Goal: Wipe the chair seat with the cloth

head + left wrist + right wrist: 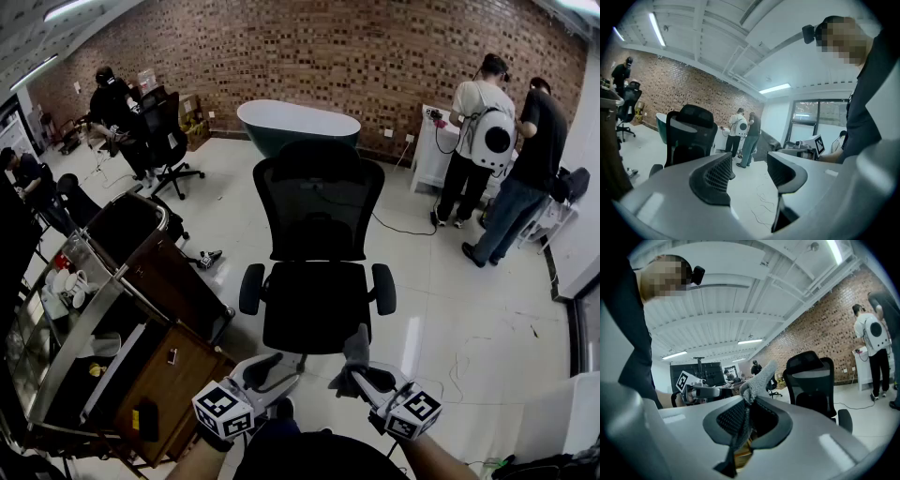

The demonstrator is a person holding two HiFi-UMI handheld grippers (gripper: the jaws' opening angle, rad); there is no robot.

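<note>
A black mesh office chair stands in front of me, its seat bare. My right gripper is held low before the seat's front edge, shut on a grey cloth that sticks up from the jaws. In the right gripper view the cloth stands pinched between the pads, with the chair to the right. My left gripper is beside it at the left, open and holding nothing. The left gripper view shows the gap between its pads and the chair at the left.
A wooden desk with a glass-topped counter runs along the left. A dark tub stands behind the chair. Two people stand at the back right by a white cabinet; others sit at the back left. Glossy white floor surrounds the chair.
</note>
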